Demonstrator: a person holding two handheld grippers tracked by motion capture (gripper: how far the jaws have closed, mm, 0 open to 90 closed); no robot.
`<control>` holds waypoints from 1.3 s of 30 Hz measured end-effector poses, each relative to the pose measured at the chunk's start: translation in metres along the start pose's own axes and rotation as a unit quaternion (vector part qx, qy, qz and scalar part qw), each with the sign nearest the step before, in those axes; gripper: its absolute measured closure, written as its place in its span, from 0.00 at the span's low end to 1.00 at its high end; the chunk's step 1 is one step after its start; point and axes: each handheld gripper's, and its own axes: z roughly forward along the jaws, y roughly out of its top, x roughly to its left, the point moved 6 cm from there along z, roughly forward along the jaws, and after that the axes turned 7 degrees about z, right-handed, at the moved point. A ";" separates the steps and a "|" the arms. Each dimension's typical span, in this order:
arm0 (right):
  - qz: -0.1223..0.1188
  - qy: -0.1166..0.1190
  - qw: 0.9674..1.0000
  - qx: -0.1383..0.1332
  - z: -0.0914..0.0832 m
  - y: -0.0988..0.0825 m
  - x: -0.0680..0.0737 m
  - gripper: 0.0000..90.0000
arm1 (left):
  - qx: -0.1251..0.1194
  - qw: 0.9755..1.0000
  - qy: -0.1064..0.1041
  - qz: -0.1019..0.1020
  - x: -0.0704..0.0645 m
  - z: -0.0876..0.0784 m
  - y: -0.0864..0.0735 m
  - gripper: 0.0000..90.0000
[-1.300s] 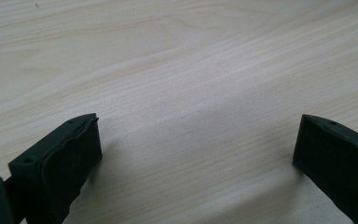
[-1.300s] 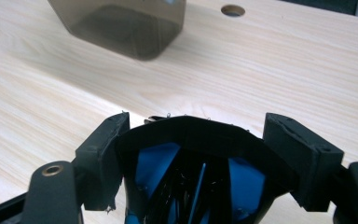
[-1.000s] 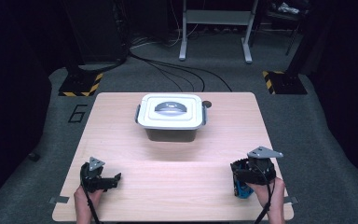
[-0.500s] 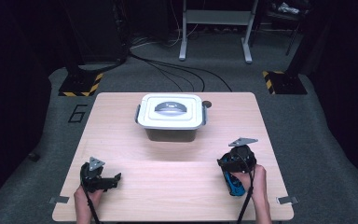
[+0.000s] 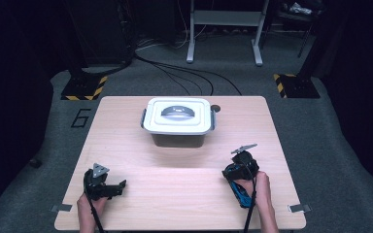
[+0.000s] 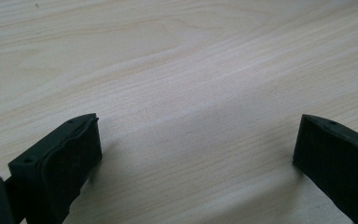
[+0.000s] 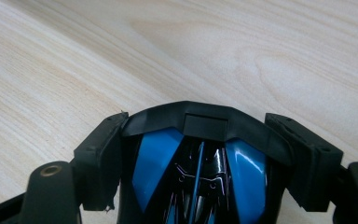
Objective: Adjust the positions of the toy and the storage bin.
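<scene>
My right gripper [image 5: 230, 174] is low over the table's front right, shut on a glossy blue and black object shaped like a toy car [image 5: 241, 195]. In the right gripper view the car [image 7: 200, 177] sits between the two jaws, its black end level with the fingertips [image 7: 100, 154]. A white lidded container [image 5: 177, 116] with a grey handle stands at the far middle of the wooden table [image 5: 126, 145]. At the front left my left gripper [image 5: 120, 185] rests open, and the left gripper view has bare wood between the wide-apart jaws of that gripper [image 6: 196, 149].
A small dark round thing [image 5: 215, 108] lies on the table just right of the container. Cables [image 5: 184, 73] run over the grey floor beyond the table, with yellow-black floor markers [image 5: 83, 88] at both far corners. Bare wood lies between the container and both hands.
My right gripper has come down and moved left and slightly away from the table's front edge, still holding the blue and black car. The left gripper and the container have stayed put.
</scene>
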 end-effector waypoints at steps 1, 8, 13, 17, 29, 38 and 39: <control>0.003 0.000 1.000 -0.001 0.001 0.000 -0.001 0.26 | 0.000 1.000 0.000 0.000 0.000 0.000 0.000 0.01; 0.012 0.006 1.000 0.000 0.004 -0.002 -0.002 0.23 | 0.000 1.000 0.000 0.000 0.000 0.000 0.000 0.01; 0.012 0.019 1.000 -0.012 -0.001 0.001 0.000 0.13 | 0.000 1.000 0.000 0.000 0.000 0.000 0.000 0.01; 0.010 0.022 0.999 -0.024 -0.009 0.006 0.001 0.06 | 0.000 1.000 0.000 0.000 0.000 0.000 0.000 0.01; 0.002 0.037 0.998 -0.058 -0.023 0.028 0.003 0.00 | 0.000 1.000 0.000 0.000 0.000 0.000 0.000 0.01; -0.005 0.039 0.996 -0.075 -0.031 0.056 0.007 0.00 | 0.000 1.000 0.000 0.000 0.000 0.000 0.000 0.01; -0.010 0.041 0.996 -0.079 -0.031 0.059 0.007 0.00 | 0.000 1.000 0.000 0.000 0.000 0.000 0.000 0.01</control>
